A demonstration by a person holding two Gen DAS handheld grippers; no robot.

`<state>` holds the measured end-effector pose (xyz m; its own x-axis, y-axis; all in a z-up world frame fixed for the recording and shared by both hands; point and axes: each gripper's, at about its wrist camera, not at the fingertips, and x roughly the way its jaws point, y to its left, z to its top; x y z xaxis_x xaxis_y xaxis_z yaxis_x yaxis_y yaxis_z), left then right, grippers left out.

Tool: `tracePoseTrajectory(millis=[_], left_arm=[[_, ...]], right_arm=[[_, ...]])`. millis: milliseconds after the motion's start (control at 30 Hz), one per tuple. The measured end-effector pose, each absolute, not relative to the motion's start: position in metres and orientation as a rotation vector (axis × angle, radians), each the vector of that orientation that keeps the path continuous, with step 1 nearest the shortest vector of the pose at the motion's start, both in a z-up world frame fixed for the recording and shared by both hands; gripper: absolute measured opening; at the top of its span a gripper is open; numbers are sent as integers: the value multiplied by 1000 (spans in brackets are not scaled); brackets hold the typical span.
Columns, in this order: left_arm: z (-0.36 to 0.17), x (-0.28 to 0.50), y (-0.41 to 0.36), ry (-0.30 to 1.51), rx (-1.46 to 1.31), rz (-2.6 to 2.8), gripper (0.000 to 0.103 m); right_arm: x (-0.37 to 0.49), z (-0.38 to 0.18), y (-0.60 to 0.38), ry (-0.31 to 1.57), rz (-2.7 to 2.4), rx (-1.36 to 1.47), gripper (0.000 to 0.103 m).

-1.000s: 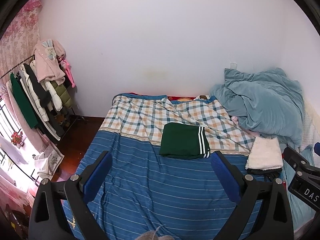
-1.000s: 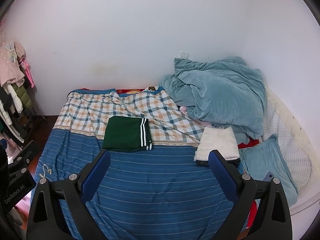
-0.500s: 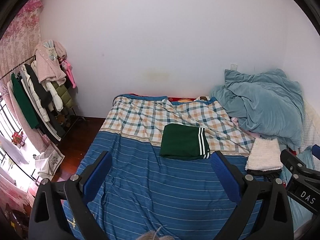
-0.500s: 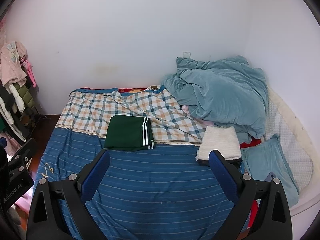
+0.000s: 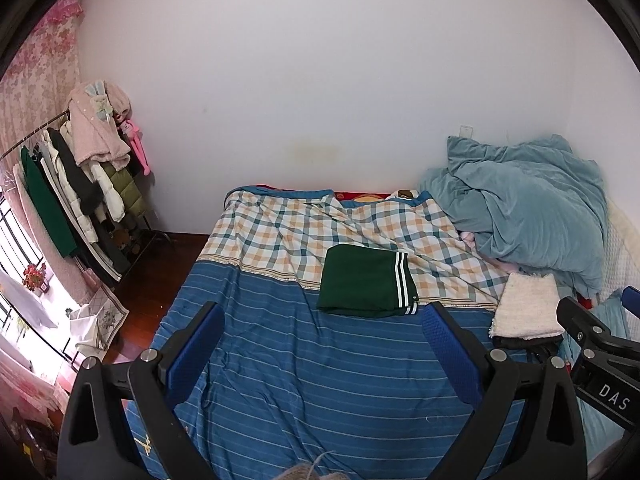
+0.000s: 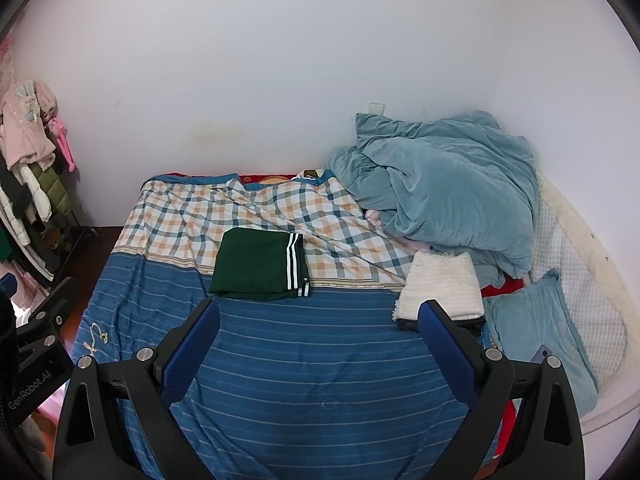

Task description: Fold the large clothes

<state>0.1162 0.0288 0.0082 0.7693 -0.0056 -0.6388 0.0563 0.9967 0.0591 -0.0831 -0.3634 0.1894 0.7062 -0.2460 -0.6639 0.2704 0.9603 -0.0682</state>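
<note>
A: What fills the frame?

B: The bed (image 6: pixel 304 380), lower centre in both views, under a sheet that is blue-striped toward the bottom and checked higher up. At upper right lies a crumpled blue-grey duvet (image 6: pixel 448 188), unfolded. A clothes rack (image 5: pixel 76 196) hung with coats stands at the left edge of the left wrist view.

A: And the clothes to be folded?

B: One green garment with white stripes (image 6: pixel 260 265) lies at the centre of the frame, squared into a flat rectangle across the line where the check meets the blue. I judge it done. Right of centre, a cream fleecy piece (image 6: pixel 442 286) sits folded on top of something dark, just beside the duvet's lower edge. A blue-grey pillow (image 6: pixel 536 340) lies at lower right.

A: So how far along is it?

B: Two folded pieces are out, by the look of it. No loose garment is spread on the blue stripes, so I would guess a round has ended. Whether more waits under the duvet, I cannot tell.

A: The grippers?

B: The left gripper (image 5: pixel 320 316) and the right gripper (image 6: pixel 320 312) both sit at the bottom of their frames, above the sheet, fingers spread wide, nothing between them. Each shows in the other's view at the edge.
</note>
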Motion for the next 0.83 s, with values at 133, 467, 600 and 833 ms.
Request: tracePoseTrajectory(millis=[133,467,600,833], left_arm=[[8,116,29,689,75,-33,101],[8,116,29,689,76,-32,101],[8,117,30,691,76,-33,101],[8,118,29,689,76,-30,101]], right_arm=[[-77,188,-363,733,-276,30,101],[-70,187,-364,732,-268,28,101],[-68,187,-364,732,-268,27,101],[-66,187,-365,732,-266,28,101]])
